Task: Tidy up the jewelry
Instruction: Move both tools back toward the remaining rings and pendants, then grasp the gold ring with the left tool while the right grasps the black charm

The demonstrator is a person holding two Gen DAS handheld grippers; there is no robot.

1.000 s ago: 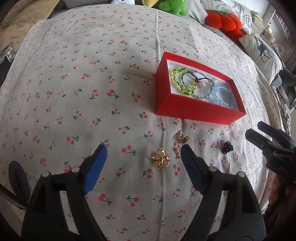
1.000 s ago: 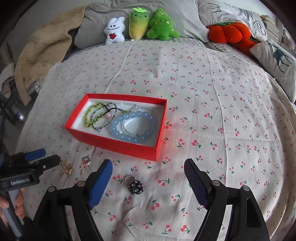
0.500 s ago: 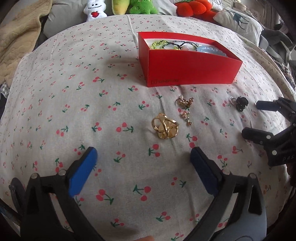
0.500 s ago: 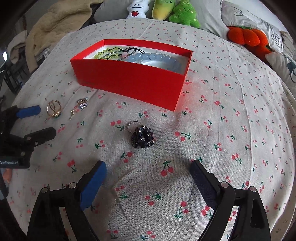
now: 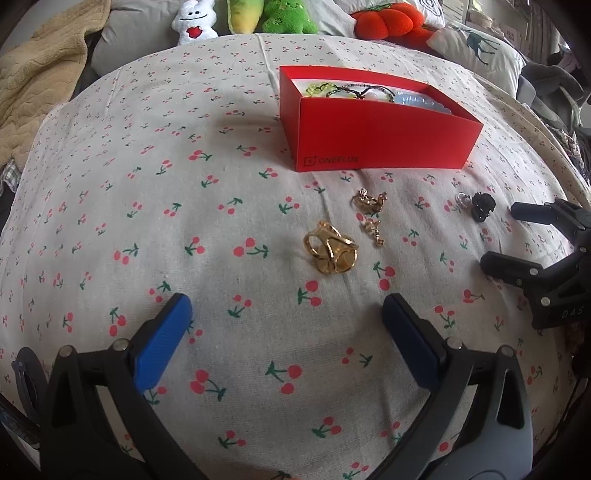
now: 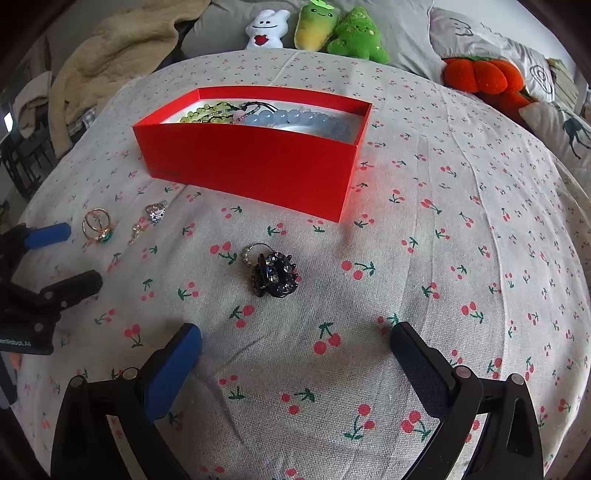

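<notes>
A red box (image 5: 380, 136) holding several bead bracelets sits on the cherry-print bedspread; it also shows in the right wrist view (image 6: 251, 162). A gold ring (image 5: 330, 253) lies just ahead of my open, empty left gripper (image 5: 286, 325). A small gold earring pair (image 5: 371, 212) lies right of the ring. A black jewelled ring (image 6: 273, 275) lies ahead of my open, empty right gripper (image 6: 295, 339). The right gripper also shows in the left wrist view (image 5: 517, 236), and the left gripper in the right wrist view (image 6: 70, 254).
Plush toys (image 6: 317, 29) and an orange plush (image 6: 476, 74) line the far edge of the bed. A beige blanket (image 5: 33, 81) lies at the far left. Pillows (image 5: 480, 44) lie at the far right.
Both grippers have dropped lower and closer to the bedspread, so the gold ring and the black ring now look larger and nearer. Both stay open.
</notes>
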